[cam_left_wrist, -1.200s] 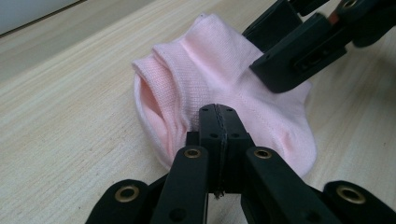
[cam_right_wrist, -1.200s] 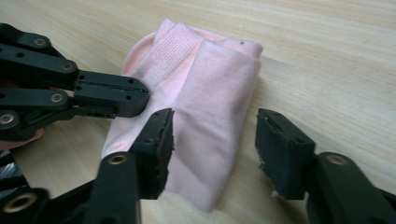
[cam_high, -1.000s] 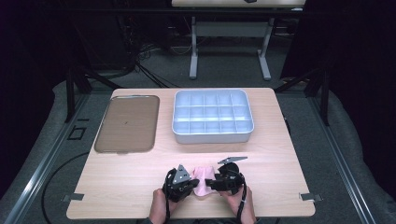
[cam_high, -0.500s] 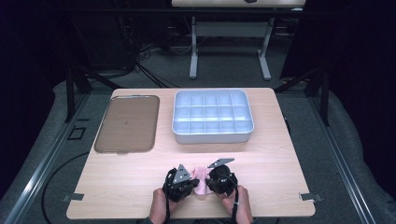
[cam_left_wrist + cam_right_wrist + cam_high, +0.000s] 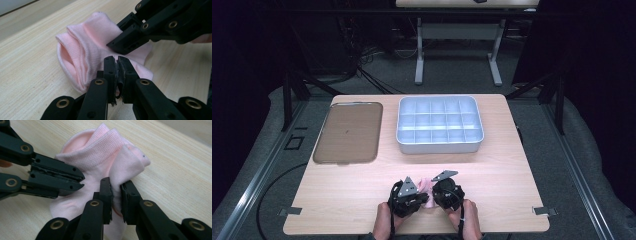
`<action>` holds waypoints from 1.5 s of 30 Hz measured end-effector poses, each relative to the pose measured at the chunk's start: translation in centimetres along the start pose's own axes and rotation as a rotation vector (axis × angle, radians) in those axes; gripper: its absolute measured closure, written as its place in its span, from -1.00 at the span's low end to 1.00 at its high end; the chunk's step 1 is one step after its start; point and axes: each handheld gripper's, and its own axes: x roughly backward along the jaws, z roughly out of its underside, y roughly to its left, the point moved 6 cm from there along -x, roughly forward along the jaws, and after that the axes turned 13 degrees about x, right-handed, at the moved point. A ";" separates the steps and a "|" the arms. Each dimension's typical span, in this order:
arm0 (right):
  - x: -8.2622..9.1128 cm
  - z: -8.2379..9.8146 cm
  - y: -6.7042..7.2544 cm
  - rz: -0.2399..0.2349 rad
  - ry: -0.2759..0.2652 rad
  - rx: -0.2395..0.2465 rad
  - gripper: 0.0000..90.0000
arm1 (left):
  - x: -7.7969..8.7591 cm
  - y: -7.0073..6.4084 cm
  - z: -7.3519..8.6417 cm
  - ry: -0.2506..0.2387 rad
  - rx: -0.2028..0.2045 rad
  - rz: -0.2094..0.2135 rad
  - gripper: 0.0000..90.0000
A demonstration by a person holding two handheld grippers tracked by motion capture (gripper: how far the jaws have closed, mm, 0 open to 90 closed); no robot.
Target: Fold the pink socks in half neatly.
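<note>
Bare tabletop (image 5: 507, 200) either side of hands; compartment tray (image 5: 439, 125) and flat brown tray (image 5: 347, 132) block far half.

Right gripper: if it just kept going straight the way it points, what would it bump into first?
The right gripper is already clamped on the pink sock; straight on it would push into the sock, probably before reaching the left gripper beside it.

Pink sock (image 5: 100, 162), bunched, cuff open, on table's near edge.

left gripper (image 5: 408, 197): black, grey three-cornered plate | right gripper (image 5: 447, 192): black linkage, brass-coloured rivets, trailing black cable
</note>
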 end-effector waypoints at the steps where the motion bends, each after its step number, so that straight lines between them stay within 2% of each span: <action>1: 0.0 0.0 -0.1 0.005 -0.007 0.004 0.79 | -0.1 0.0 0.0 0.003 -0.003 -0.003 0.91; 4: 0.2 0.0 -0.1 0.003 -0.021 -0.002 0.78 | -0.2 -0.1 0.0 0.019 -0.023 -0.017 0.93; 5: 0.4 0.0 -0.2 -0.001 -0.005 0.012 0.78 | -0.2 -0.1 0.0 0.015 -0.027 -0.026 0.93; 6: 0.5 -0.2 -0.1 -0.004 -0.023 0.000 0.77 | -0.2 -0.1 0.0 0.017 -0.031 -0.028 0.93; 10: 1.0 -0.3 -0.1 0.000 -0.020 0.020 0.74 | -0.3 -0.1 0.0 0.016 -0.027 -0.025 0.93; 11: 1.1 -0.4 -0.1 -0.010 -0.025 0.017 0.72 | -0.3 0.0 0.0 0.015 -0.026 -0.023 0.93; 12: 1.2 -0.4 -0.3 -0.035 -0.040 -0.006 0.71 | -0.3 0.0 0.0 0.010 -0.022 -0.024 0.94; 14: 1.2 -0.3 -0.3 -0.046 -0.049 -0.021 0.69 | -0.2 0.0 0.1 0.014 -0.023 -0.022 0.94; 15: 1.4 -0.1 -0.7 -0.087 -0.063 -0.051 0.65 | -0.3 0.0 0.0 0.012 -0.019 -0.019 0.94; 16: 1.4 -0.1 -0.7 -0.087 -0.063 -0.051 0.65 | -0.3 0.0 0.0 0.012 -0.019 -0.019 0.94; 17: 1.6 0.2 -1.1 -0.139 -0.089 -0.102 0.67 | -0.3 0.0 0.0 0.012 -0.017 -0.017 0.94; 18: 1.6 0.2 -1.2 -0.143 -0.106 -0.124 0.69 | -0.3 0.1 0.0 0.012 -0.012 -0.011 0.94; 20: 1.7 0.3 -1.3 -0.159 -0.105 -0.128 0.71 | -0.3 0.1 0.0 0.013 -0.011 -0.010 0.94; 21: 1.8 0.4 -1.5 -0.197 -0.122 -0.143 0.78 | -0.3 0.1 0.0 0.014 -0.008 -0.008 0.94; 26: 1.9 0.3 -1.6 -0.238 -0.159 -0.179 0.79 | -0.3 0.2 0.0 0.017 -0.004 -0.002 0.94; 29: 2.2 -0.1 -1.3 -0.270 -0.187 -0.183 0.79 | -0.3 0.2 0.0 0.018 -0.001 0.000 0.94; 33: 2.1 -0.4 -1.0 -0.279 -0.191 -0.180 0.80 | -0.4 0.3 -0.1 0.017 0.006 0.008 0.94; 34: 2.1 -0.5 -0.8 -0.254 -0.182 -0.168 0.81 | -0.4 0.3 -0.1 0.016 0.007 0.010 0.94; 37: 2.2 -0.4 -1.0 -0.252 -0.183 -0.168 0.82 | -0.4 0.3 -0.1 0.017 0.004 0.008 0.94; 42: 2.1 -0.7 -0.5 -0.277 -0.206 -0.185 0.83 | -0.4 0.5 -0.1 0.020 0.012 0.021 0.95; 45: 1.8 -0.4 -0.8 -0.284 -0.220 -0.210 0.84 | -0.4 0.5 -0.2 0.019 0.011 0.028 0.88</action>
